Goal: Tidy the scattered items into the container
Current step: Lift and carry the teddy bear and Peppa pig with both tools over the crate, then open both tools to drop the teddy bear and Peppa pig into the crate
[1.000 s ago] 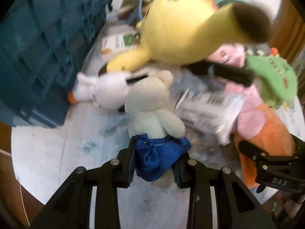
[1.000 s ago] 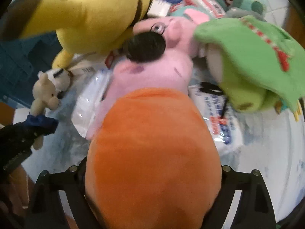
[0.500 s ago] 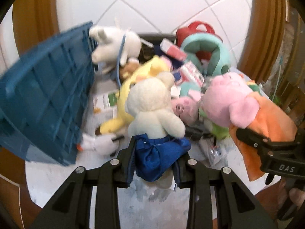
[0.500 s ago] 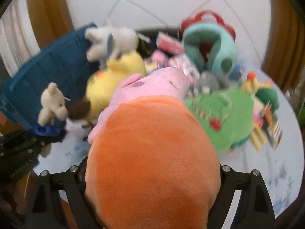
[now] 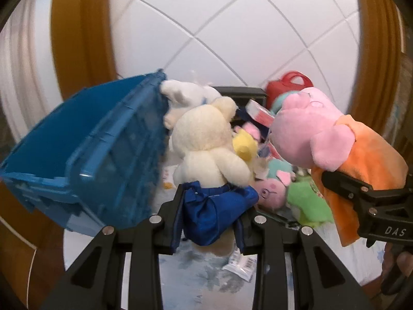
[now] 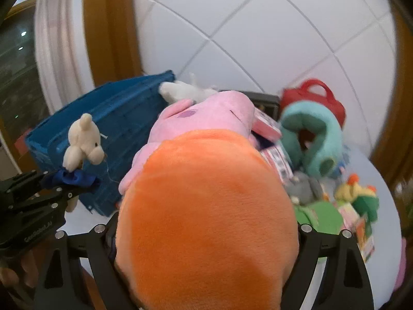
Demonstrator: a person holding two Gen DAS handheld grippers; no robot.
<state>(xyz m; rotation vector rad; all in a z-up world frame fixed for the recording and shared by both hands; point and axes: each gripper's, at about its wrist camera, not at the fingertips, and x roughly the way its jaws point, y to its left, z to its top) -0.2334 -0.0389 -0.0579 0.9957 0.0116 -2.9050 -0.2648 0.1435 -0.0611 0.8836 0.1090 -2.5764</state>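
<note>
Left gripper [image 5: 207,214] pinches cream teddy bear [image 5: 206,144] by its blue shorts, bear upright in air just right of blue crate [image 5: 85,155]. Right gripper [image 6: 206,235] is spread wide, clamped on pink pig plush [image 6: 204,206] at its orange body. Below: white round table [image 6: 382,180] with 1 teal neck pillow [image 6: 309,134], red bag [image 6: 312,93].

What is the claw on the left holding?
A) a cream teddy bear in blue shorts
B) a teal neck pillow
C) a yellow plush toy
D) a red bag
A: the left claw is pinched shut on the blue satin shorts of the small cream plush teddy bear, held up beside the blue plastic crate; the right claw grips the pink pig plush in an orange dress.
</note>
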